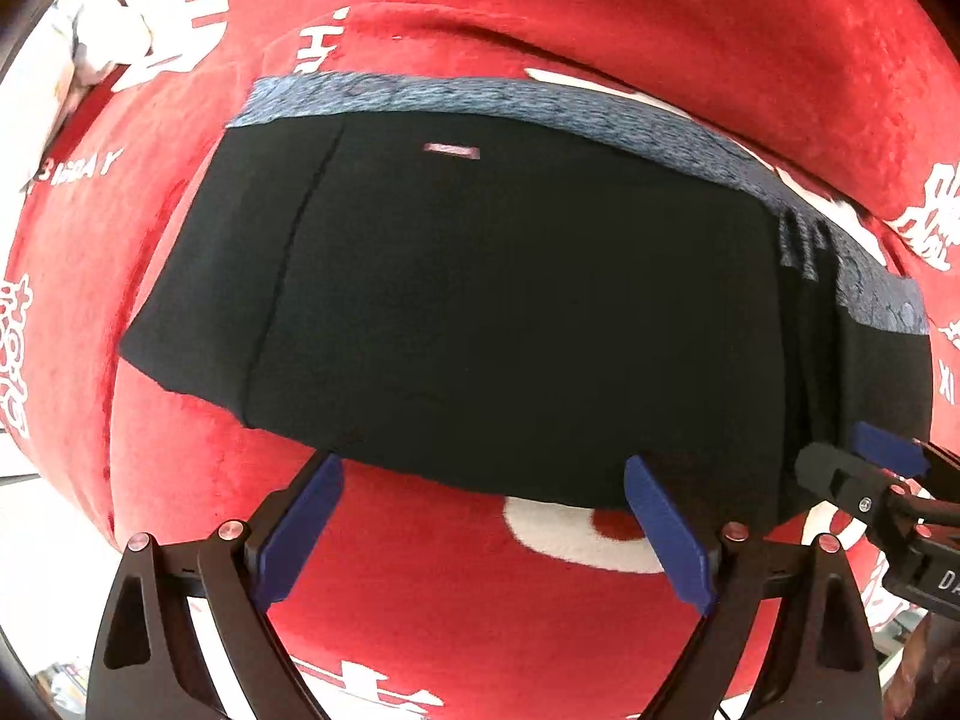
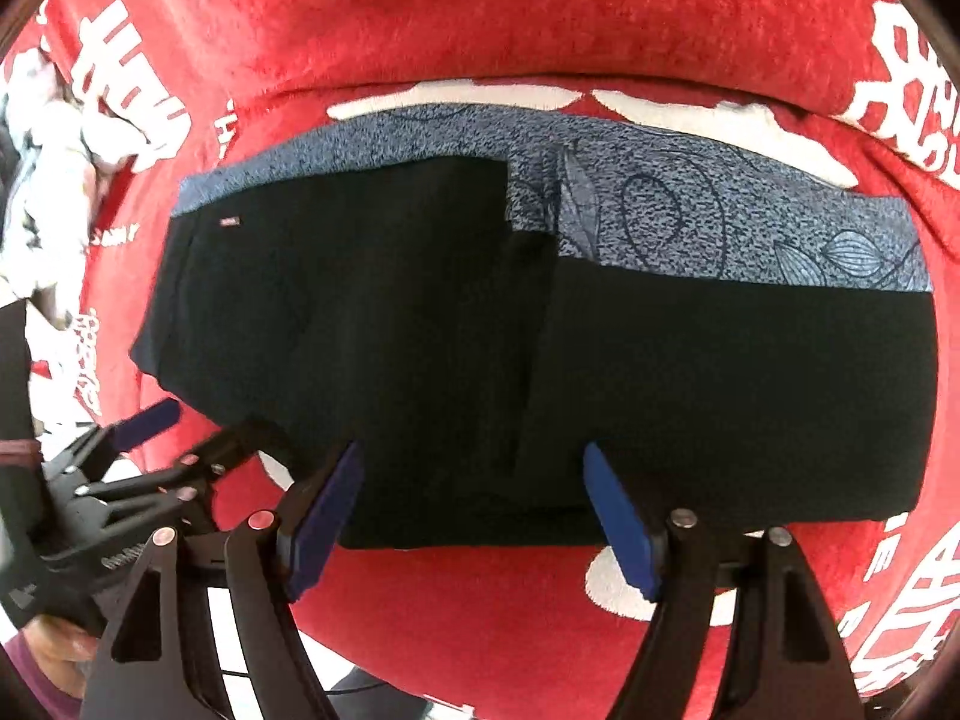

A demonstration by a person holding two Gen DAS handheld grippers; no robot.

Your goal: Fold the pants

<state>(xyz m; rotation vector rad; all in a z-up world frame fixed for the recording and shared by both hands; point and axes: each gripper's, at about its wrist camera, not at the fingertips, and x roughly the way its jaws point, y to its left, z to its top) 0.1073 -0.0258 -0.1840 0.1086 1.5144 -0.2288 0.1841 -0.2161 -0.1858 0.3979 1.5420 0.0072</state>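
Observation:
Black pants (image 1: 480,300) lie folded into a wide flat block on a red blanket (image 1: 480,630) with white lettering. My left gripper (image 1: 485,465) hangs open over their near edge, with its blue pads (image 1: 306,522) wide apart and nothing pressed between them. My right gripper (image 2: 473,453) is also open, and its tips straddle the near edge of the pants (image 2: 690,390) further right. In the right wrist view the left gripper (image 2: 198,429) shows at the lower left, beside the pants' left corner. In the left wrist view the right gripper (image 1: 852,456) shows at the right edge.
A blue-grey patterned cloth (image 2: 690,222) shows along the far edge of the pants, partly under them. A crumpled white cloth (image 2: 54,138) lies at the far left. The blanket's (image 2: 480,30) far part rises in a fold behind. Pale floor (image 1: 24,516) shows at the lower left.

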